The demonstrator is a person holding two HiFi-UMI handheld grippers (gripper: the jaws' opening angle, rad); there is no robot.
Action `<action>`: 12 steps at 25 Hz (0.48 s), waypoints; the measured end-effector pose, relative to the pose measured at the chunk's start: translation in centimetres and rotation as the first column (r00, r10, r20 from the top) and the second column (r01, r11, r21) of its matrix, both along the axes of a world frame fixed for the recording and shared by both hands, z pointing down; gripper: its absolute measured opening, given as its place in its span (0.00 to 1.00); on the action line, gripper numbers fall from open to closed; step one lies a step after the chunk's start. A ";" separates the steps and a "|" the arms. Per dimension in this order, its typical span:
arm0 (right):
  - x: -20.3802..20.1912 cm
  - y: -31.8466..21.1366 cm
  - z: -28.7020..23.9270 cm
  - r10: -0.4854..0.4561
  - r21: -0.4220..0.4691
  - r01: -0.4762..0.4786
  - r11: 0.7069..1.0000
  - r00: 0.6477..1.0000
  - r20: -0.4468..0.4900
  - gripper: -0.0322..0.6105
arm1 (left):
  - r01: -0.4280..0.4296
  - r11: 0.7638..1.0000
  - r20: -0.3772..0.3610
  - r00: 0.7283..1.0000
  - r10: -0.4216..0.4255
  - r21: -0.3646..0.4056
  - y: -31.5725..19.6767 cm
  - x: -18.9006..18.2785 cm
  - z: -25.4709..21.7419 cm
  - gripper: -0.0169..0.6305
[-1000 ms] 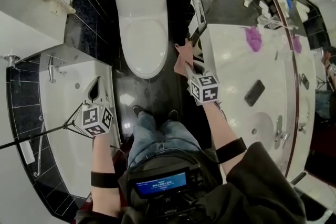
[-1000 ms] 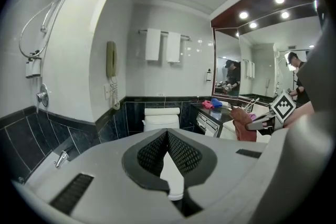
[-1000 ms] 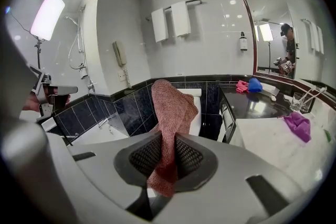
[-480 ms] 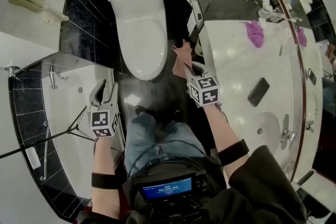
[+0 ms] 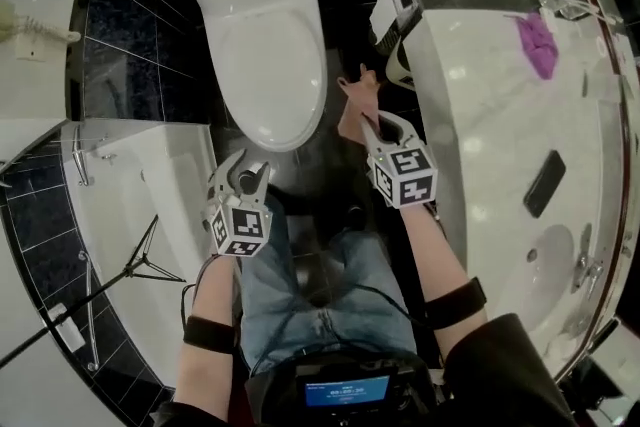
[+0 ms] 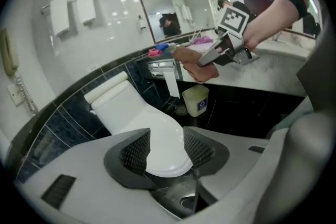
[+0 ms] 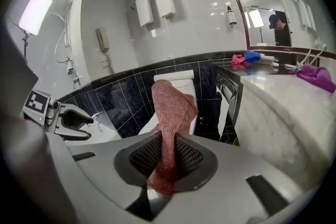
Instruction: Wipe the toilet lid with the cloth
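The white toilet stands with its lid closed, against dark tiles. My left gripper hangs just in front of the lid's front edge. Its jaws are opening, and nothing sits between the pads. To the right of the bowl, my right gripper is shut on a reddish-pink cloth. In the right gripper view the cloth sticks up from the jaws and its end droops below them. The left gripper view shows the right gripper holding the cloth above and to the right of the lid.
A marble counter with a sink, a dark phone and a purple cloth runs along the right. A small bin stands beside the toilet. A bathtub and a tripod are on the left. The person's legs are below.
Both grippers have come down toward the toilet. The left one swung from over the bathtub to the lid's front edge and its jaws went from shut to wide. The right still holds the cloth.
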State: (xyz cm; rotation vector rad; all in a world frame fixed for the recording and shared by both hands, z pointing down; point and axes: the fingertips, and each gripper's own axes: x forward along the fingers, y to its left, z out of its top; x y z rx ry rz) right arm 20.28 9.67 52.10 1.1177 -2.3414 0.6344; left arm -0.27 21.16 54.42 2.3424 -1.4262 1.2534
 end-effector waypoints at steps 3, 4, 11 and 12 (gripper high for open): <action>-0.7 -1.3 4.0 0.005 0.000 -0.005 1.000 1.000 -0.012 0.17 | -0.094 0.996 0.104 0.990 0.094 -0.002 -1.3 0.6 6.0 0.38; -0.9 -1.7 5.2 0.005 0.000 -0.005 1.000 1.000 -0.014 0.17 | -0.126 0.992 0.134 0.983 0.125 -0.007 -1.6 0.8 7.9 0.38; -1.5 -2.9 13.8 -0.001 -0.006 0.001 1.000 1.000 -0.025 0.17 | -0.294 0.953 0.349 0.888 0.298 -0.068 -2.6 1.2 19.5 0.38; -1.4 -2.9 14.9 0.001 -0.011 -0.001 1.000 1.000 -0.024 0.17 | -0.312 0.946 0.372 0.871 0.320 -0.082 -2.5 1.0 21.2 0.38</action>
